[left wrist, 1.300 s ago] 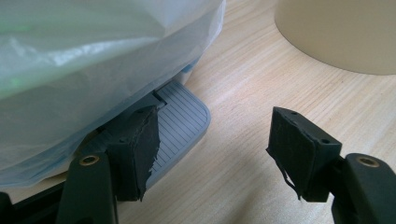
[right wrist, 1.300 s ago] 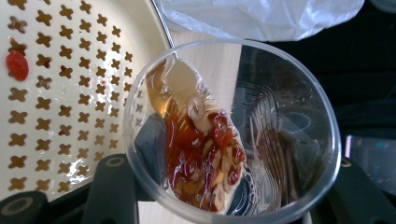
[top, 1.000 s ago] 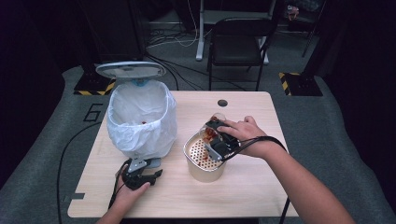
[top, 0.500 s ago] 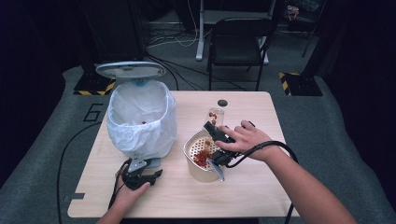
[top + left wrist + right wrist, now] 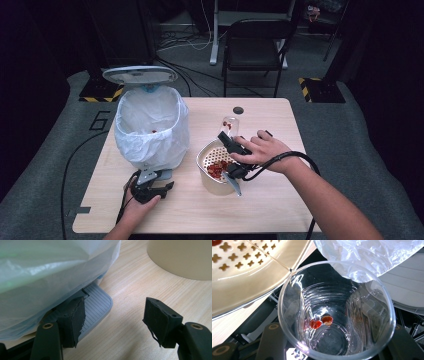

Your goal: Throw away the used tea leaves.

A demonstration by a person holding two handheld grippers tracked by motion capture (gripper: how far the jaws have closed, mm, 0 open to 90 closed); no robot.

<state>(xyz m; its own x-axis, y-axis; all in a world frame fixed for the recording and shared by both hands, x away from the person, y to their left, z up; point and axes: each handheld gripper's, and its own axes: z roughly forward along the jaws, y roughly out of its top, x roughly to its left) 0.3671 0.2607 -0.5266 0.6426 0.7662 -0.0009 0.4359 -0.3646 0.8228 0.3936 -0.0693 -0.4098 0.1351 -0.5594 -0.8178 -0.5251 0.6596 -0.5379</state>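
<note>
The counter (image 5: 280, 200) carries a pedal bin (image 5: 150, 130) lined with a white bag (image 5: 50, 272), its lid (image 5: 140, 75) standing up at the back, on the person's left half. Just beside it toward the right stands a cream strainer bowl (image 5: 210, 177) with a perforated inner wall, and red berry pieces (image 5: 216, 170) lie in a heap on its floor.

The right tongs (image 5: 232, 160) hold a clear plastic cup (image 5: 337, 310), clamped at a middling width round its wall. The cup hangs tilted over the bowl's far rim, so its long axis slants down toward the bowl; in the right gripper view the mouth faces the camera, with the bowl's holed wall at upper left and the bin bag at upper right. A few red bits (image 5: 320, 322) cling near the cup's bottom, so I judge the pour mostly done but not clean.

The left tongs (image 5: 115, 322) rest low on the counter at the bin's foot, jaws wide with nothing between them. One jaw sits on the grey foot pedal (image 5: 96, 306), which lies just ahead and to the side of the gap.

The coming move turns on the cup's tilt: the last bits sit at the closed end, above the bowl, and the mouth must point lower into the bowl for them to slide out. The right hand (image 5: 262, 150) alone is placed for that; the left is well apart, beside the bin.
</note>
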